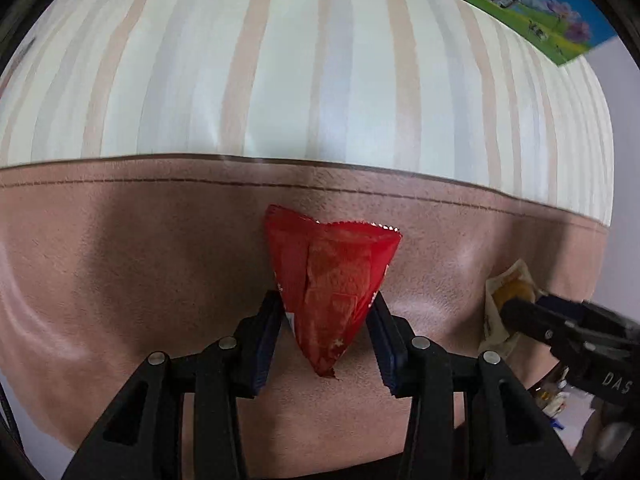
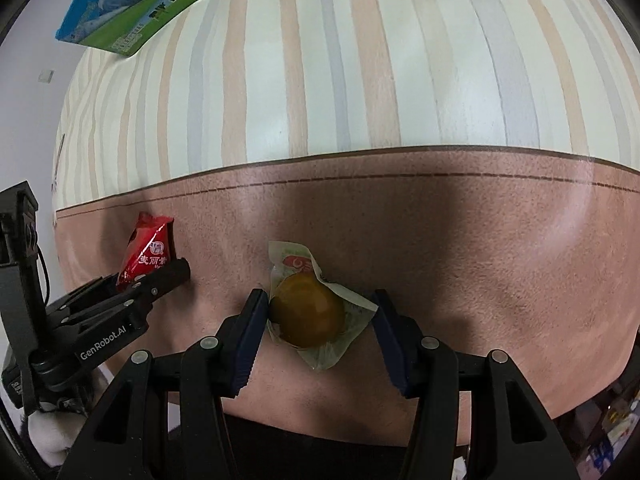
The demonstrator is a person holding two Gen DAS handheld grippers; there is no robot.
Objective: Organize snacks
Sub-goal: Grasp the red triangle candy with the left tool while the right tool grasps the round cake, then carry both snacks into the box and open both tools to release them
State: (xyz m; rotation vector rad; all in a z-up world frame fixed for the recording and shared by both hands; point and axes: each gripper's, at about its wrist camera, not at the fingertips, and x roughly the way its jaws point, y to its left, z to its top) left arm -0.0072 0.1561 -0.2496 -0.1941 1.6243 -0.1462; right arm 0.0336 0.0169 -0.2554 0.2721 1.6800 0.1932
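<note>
On the brown mat (image 1: 120, 280), short of its stitched far edge, a red packet (image 1: 332, 288) is being bracketed by the spread-apart jaws of the left gripper (image 1: 329, 308), while a bun (image 2: 308, 312) in its clear wrapper is being straddled likewise by the right gripper (image 2: 320, 312), jaws apart.

Brown mat (image 1: 120, 280) with stitched seam near far edge, lying over striped tablecloth (image 1: 280, 80) (cream, beige, pale grey-blue bands); blue-and-green carton (image 2: 136, 4) with large Chinese lettering lying flat at far corner of cloth; white wall (image 2: 24, 92) beyond, small pale wall plate (image 2: 46, 76) on it.
</note>
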